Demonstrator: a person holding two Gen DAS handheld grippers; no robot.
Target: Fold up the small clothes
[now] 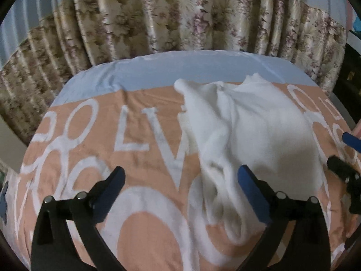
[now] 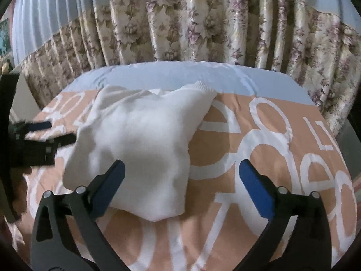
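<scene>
One white garment, one peach lettered bedcover, one floral curtain, two claws.

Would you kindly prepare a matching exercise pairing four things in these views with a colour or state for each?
Things:
1. garment
2. bedspread
3. curtain
4. left claw

Colour or state:
A. floral pattern, hanging in pleats
B. open, nothing held
C. peach with large white lettering
D. white, lying crumpled on the bed

Pairs: 1-D, 2-C, 3-A, 4-B
</scene>
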